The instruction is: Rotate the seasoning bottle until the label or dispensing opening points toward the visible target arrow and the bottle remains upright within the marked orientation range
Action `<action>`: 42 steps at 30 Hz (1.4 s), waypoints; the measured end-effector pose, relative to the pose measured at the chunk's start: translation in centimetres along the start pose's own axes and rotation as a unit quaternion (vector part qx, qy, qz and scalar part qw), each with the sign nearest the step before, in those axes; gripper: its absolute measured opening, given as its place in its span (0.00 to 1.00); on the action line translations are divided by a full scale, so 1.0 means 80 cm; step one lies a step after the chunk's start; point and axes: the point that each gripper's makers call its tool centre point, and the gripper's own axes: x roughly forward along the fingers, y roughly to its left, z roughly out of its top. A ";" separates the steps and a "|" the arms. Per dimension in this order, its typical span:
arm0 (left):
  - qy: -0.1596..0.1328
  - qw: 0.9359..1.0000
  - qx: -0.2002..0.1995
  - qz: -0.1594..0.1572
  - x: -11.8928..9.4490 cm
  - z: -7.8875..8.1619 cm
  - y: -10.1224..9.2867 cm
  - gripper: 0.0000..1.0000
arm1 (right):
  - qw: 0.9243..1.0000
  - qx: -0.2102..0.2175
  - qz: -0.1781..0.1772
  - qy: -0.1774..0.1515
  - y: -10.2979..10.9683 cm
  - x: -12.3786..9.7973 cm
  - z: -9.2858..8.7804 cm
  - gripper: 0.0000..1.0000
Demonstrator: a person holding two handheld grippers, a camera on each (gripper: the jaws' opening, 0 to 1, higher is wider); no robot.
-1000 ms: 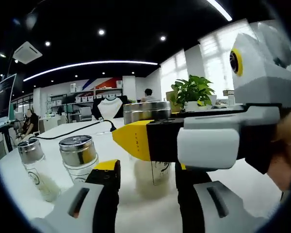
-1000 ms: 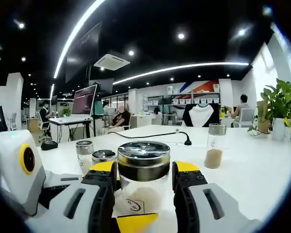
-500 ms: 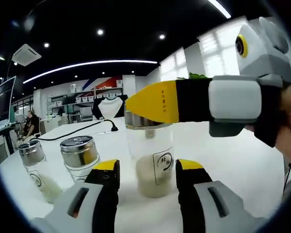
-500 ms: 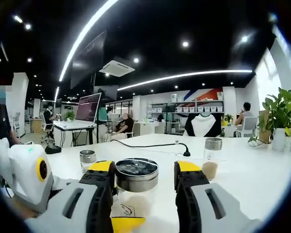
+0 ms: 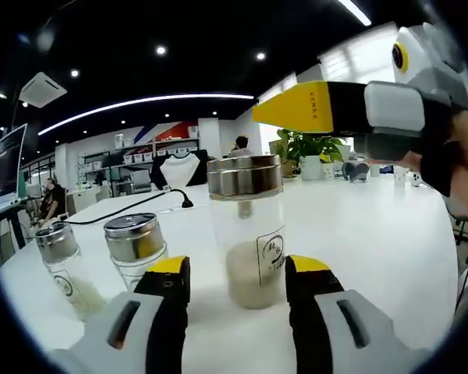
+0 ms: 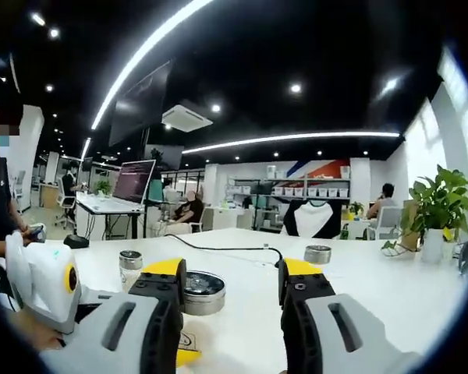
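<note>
The seasoning bottle (image 5: 246, 234) stands upright on the white table (image 5: 382, 234). It is clear glass with a silver cap, pale powder inside and a small label (image 5: 271, 251) facing right of centre. My left gripper (image 5: 239, 269) is open, its yellow-tipped jaws on either side of the bottle's base, just short of it. My right gripper (image 5: 327, 109) hovers above and to the right of the cap. In the right gripper view, that gripper (image 6: 232, 271) is open and the bottle's cap (image 6: 203, 290) lies low between its jaws. The left gripper (image 6: 43, 284) sits at the lower left.
Two more silver-capped bottles (image 5: 136, 249) (image 5: 58, 261) stand to the left of the seasoning bottle. Another capped jar (image 6: 317, 254) stands farther back on the table. A black cable (image 5: 132, 206) runs across it. A potted plant (image 6: 437, 202) is at the right, a person (image 6: 0, 202) at the left edge.
My right gripper has lifted from around the bottle's body to above its cap, staying open. The bottle now stands free with its label in sight. The left gripper has barely moved.
</note>
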 end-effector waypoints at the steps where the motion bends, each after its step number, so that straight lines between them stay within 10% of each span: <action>1: 0.001 1.000 -0.001 0.000 -0.001 -0.001 0.001 0.52 | 1.000 0.001 -0.004 -0.001 -0.003 -0.001 0.000 0.46; 14: -0.002 1.000 0.022 -0.022 -0.003 -0.001 -0.018 0.36 | 0.999 0.017 -0.028 0.002 -0.027 -0.015 -0.008 0.45; 42: 0.010 0.994 0.051 -0.099 0.014 -0.001 -0.024 0.37 | 0.999 0.033 -0.038 0.009 -0.042 -0.020 -0.017 0.44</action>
